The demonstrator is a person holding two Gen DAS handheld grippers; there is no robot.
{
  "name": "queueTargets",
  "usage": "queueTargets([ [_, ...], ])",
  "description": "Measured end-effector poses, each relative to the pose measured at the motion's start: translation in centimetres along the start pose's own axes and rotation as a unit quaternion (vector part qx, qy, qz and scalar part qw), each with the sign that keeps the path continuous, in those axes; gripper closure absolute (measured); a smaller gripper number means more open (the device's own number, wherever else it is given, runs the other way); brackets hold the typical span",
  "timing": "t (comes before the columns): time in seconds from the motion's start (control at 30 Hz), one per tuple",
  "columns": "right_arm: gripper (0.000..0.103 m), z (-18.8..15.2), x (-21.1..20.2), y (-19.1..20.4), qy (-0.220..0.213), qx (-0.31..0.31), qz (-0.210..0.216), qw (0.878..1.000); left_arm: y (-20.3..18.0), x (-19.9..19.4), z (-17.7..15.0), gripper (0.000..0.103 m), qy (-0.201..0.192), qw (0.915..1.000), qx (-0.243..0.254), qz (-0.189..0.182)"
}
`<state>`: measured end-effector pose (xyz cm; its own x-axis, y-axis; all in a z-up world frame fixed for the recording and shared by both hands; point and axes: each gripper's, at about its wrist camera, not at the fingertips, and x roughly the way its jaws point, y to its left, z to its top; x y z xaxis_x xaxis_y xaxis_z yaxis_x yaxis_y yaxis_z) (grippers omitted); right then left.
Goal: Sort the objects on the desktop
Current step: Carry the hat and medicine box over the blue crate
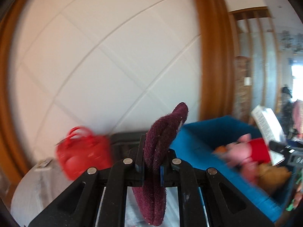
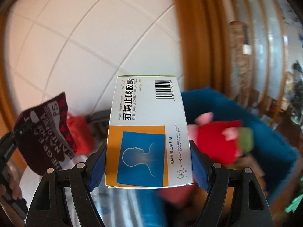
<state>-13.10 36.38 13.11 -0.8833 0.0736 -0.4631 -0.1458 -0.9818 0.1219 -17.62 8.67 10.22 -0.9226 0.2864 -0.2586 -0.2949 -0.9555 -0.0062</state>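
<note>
My left gripper (image 1: 151,167) is shut on a folded maroon knitted cloth (image 1: 161,147) that stands up between its pads and hangs below them. The same cloth (image 2: 44,132), with white lettering, shows at the left of the right wrist view. My right gripper (image 2: 148,162) is shut on a white medicine box (image 2: 145,132) with an orange and blue panel, its blue pads pressing on both long sides. That box (image 1: 267,126) appears tilted at the right of the left wrist view. Both grippers are raised above a blue fabric bin (image 1: 204,143) holding a pink and red plush toy (image 1: 246,151).
A red handbag (image 1: 83,151) and a dark crate (image 1: 125,140) stand behind the grippers against a white tiled wall. The blue bin (image 2: 265,128) also holds a brown toy (image 1: 272,174). A wooden door frame (image 1: 214,56) rises at the right. A hand (image 2: 11,187) shows at the far left.
</note>
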Motion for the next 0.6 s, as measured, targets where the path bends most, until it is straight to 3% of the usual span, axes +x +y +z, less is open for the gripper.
queueTargets([
  [0.17, 0.024, 0.5, -2.3, -6.5, -0.014, 0.021, -0.046, 0.999, -8.7, 0.5, 2.6, 0.093, -0.015, 0.9968, 0.020, -0.076],
  [0.3, 0.024, 0.1, -2.8, -11.0, -0.009, 0.034, -0.072, 0.997, -15.3, 1.9, 2.5, 0.093, 0.000, 0.9917, 0.038, -0.123],
  [0.43, 0.024, -0.4, -2.9, -15.0, 0.006, 0.037, -0.092, 0.995, -21.8, 4.7, 0.1, 0.093, 0.060, 0.9834, 0.068, -0.157],
  [0.6, 0.024, -1.5, -0.5, -18.0, 0.034, 0.033, -0.093, 0.995, -26.0, 7.7, -2.9, 0.093, 0.123, 0.9747, 0.092, -0.163],
])
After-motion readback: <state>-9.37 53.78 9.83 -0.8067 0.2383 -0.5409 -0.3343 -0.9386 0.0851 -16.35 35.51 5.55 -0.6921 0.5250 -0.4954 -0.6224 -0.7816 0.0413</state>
